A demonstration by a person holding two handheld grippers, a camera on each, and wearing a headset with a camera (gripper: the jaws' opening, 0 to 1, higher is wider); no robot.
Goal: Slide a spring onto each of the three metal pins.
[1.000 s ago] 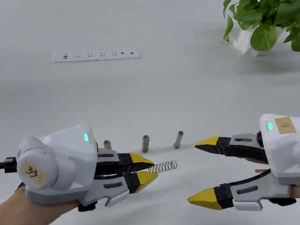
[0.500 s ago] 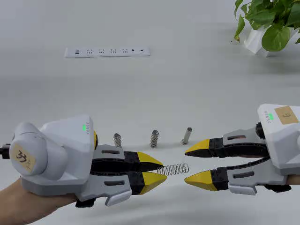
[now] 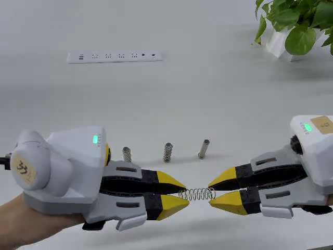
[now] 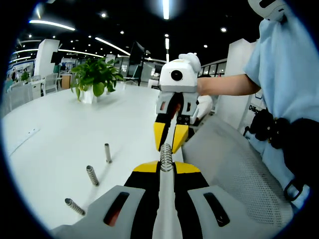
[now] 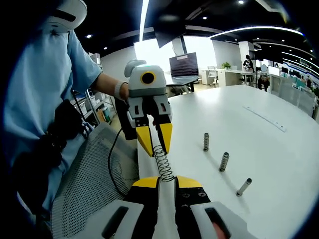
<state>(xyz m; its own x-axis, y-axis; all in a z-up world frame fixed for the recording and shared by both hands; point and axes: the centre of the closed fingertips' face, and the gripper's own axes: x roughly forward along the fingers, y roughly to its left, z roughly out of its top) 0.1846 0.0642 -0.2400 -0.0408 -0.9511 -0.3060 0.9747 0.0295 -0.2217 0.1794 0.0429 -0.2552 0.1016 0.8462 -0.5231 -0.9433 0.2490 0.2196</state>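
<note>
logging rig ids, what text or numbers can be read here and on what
"33": tan sticker on the left gripper.
Label on the right gripper: one character, too blurred to read.
Power strip: markings too small to read.

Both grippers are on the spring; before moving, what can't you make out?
Head view: ends of the spring hidden between the tips of left gripper and right gripper; grip depth unclear.
Head view: springs on leftmost pin and middle pin too small to judge seating.
Head view: potted plant cut off by the top right edge.
</note>
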